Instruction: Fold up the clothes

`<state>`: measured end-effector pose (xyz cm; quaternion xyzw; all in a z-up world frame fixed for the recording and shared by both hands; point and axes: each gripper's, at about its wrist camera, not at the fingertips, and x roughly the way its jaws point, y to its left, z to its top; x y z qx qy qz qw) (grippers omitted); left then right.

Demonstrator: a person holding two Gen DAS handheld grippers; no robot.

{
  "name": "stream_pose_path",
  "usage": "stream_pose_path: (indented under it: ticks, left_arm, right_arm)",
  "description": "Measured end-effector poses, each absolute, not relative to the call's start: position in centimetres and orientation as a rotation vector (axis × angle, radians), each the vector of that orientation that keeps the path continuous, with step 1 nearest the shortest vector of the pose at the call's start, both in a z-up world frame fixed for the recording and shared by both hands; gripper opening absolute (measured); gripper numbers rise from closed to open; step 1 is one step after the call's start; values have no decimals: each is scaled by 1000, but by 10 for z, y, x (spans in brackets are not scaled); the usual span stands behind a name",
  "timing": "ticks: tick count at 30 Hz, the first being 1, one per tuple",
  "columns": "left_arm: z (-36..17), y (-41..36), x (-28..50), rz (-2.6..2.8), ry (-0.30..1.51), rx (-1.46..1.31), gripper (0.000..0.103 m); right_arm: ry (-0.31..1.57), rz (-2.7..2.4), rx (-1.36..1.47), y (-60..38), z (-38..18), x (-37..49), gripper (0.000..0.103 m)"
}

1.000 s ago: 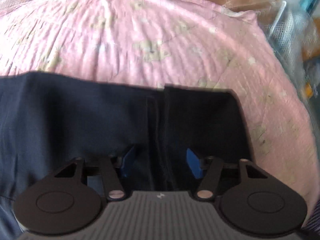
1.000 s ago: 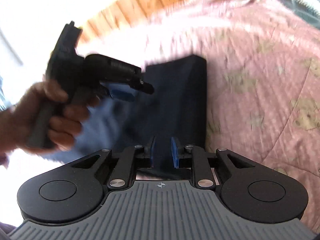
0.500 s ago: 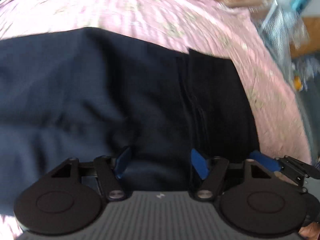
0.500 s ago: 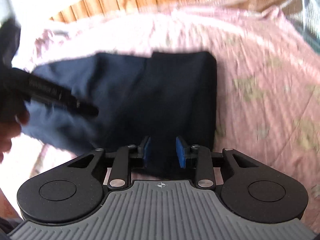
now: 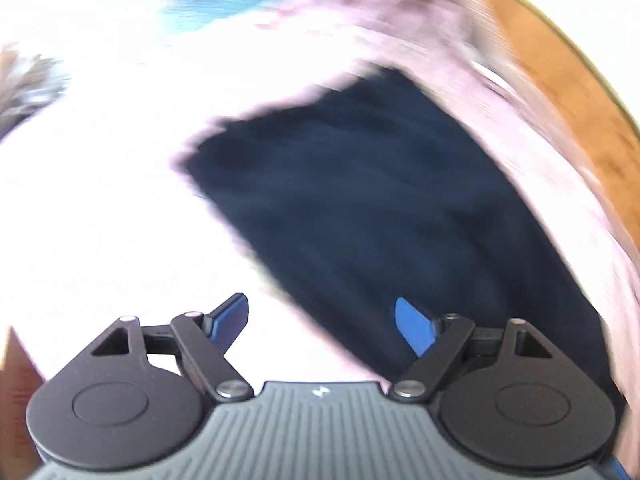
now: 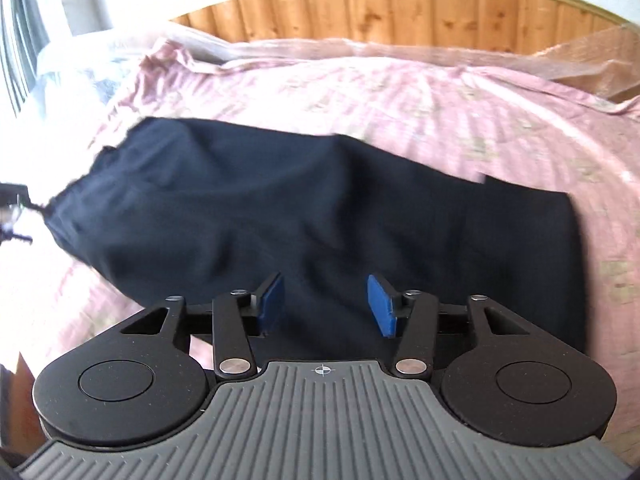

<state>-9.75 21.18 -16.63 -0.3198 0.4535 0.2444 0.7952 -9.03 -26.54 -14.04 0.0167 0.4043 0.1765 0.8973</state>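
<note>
A dark navy garment (image 6: pixel 320 216) lies folded lengthwise across the pink bedspread (image 6: pixel 460 100). In the right wrist view it runs from the far left to the right, where a folded-over end (image 6: pixel 528 240) forms a straight edge. My right gripper (image 6: pixel 326 306) hovers open over its near edge, nothing between the blue pads. The left wrist view is motion-blurred: the same garment (image 5: pixel 380 208) fills the centre and right. My left gripper (image 5: pixel 320 324) is open at the garment's near corner, holding nothing. A bit of the left gripper (image 6: pixel 12 216) shows at the far left edge.
A wooden headboard (image 6: pixel 400 12) stands behind the bed, with clear plastic sheeting (image 6: pixel 580 60) along its top. Bright window light washes out the left side (image 5: pixel 100 200) of the left wrist view. Pink bedspread lies bare to the right of the garment.
My right gripper opened and let go of the garment, then pulled back. The left gripper swung quickly away to the garment's left end, staying open. The garment now lies flatter.
</note>
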Motion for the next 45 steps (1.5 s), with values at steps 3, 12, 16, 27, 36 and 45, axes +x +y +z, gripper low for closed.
stream_pose_path:
  ticks: [3,12,16,27,36,45]
  left_arm:
    - [-183,268,-107,535,915,-850,83]
    - [-212,317,-98,466,738,-1040,102]
    - [-194,304,-86,400,728,-928,30]
    - [-154,223,-61,87,709,-433,25]
    - [-154,138,-54,-180,718,-26,25]
    - [-167,148,-54,-204,745,-61,26]
  right_arm:
    - [852,429,0,-212,-136,-82,51]
    - [893,620,-105,-51,-123,-58,56]
    - [936,631,-74,-7,-124,-27,56]
    - [1145,553,-224,78,-187,72,48]
    - [1210,629,-201,131,-167,148,96]
    - [1231,679,-411,223,-170,187,93]
